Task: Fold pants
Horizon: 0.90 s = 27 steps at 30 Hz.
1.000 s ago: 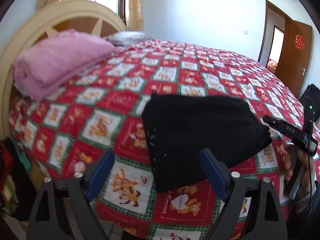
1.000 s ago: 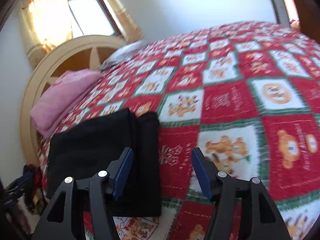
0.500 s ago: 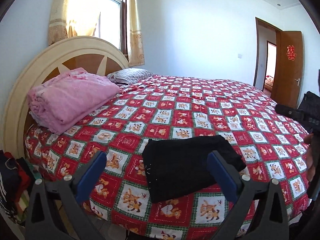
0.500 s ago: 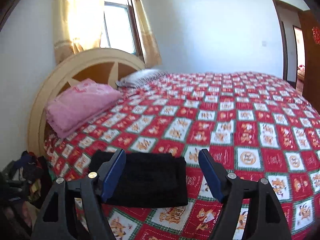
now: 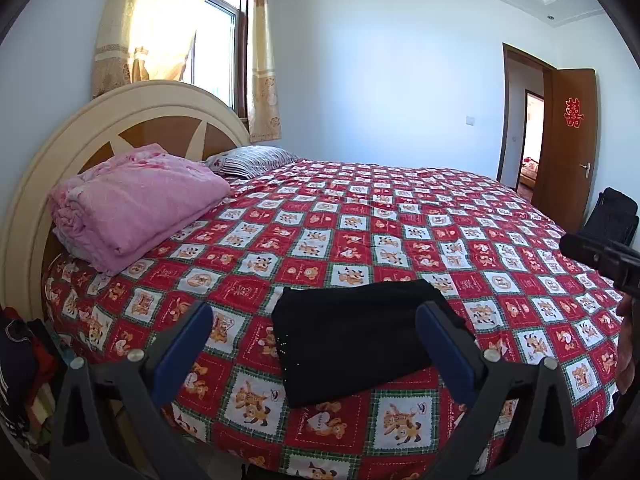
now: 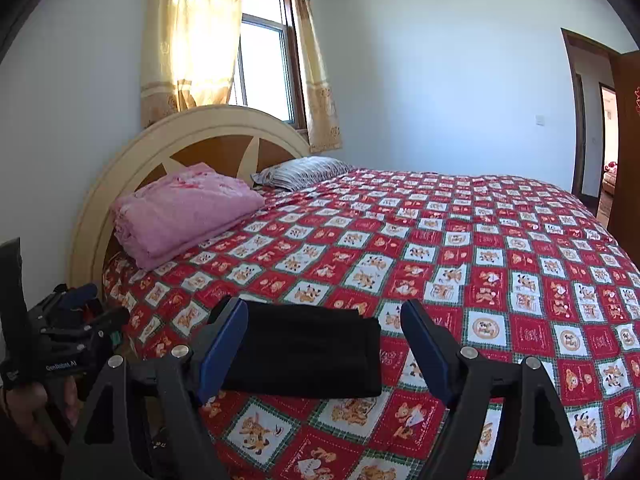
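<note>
The black pants [image 5: 352, 336] lie folded into a flat rectangle near the front edge of the bed; they also show in the right wrist view [image 6: 308, 352]. My left gripper [image 5: 314, 344] is open and empty, held back from the bed with the pants seen between its blue fingers. My right gripper [image 6: 324, 344] is open and empty, also held back from the bed. The right gripper's body shows at the right edge of the left wrist view [image 5: 604, 260]. The left gripper's body shows at the left edge of the right wrist view [image 6: 60, 340].
The bed has a red checked cover [image 5: 400, 224] with bear pictures. A folded pink blanket [image 5: 136, 204] and a striped pillow [image 5: 256, 160] lie by the round headboard [image 5: 120, 120]. Clothes are piled on the floor at left [image 5: 20, 368]. An open door [image 5: 568, 140] is at right.
Both grippers have pulled back and up from the bed, so the folded pants look smaller and farther away. The pants have not moved.
</note>
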{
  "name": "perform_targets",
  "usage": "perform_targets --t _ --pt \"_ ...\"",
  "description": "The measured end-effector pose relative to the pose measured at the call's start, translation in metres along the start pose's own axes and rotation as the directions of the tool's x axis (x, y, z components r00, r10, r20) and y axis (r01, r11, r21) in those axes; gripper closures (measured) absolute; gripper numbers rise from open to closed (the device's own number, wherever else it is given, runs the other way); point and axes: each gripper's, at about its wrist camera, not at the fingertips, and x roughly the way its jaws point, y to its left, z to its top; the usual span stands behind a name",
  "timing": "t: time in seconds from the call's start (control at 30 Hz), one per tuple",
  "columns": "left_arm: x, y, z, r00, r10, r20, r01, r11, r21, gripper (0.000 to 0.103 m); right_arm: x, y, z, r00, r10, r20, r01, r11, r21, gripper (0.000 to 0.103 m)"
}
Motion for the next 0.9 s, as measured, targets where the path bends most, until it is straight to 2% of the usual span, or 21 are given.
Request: perform_targets --t 0.9 --pt "0.0041 -0.0085 -0.0039 1.0 -0.011 -0.024 0.011 1.0 0.015 0.0 -0.0061 0.008 0.0007 1.0 0.003 0.018 -0.002 1.0 -0.031 0.023"
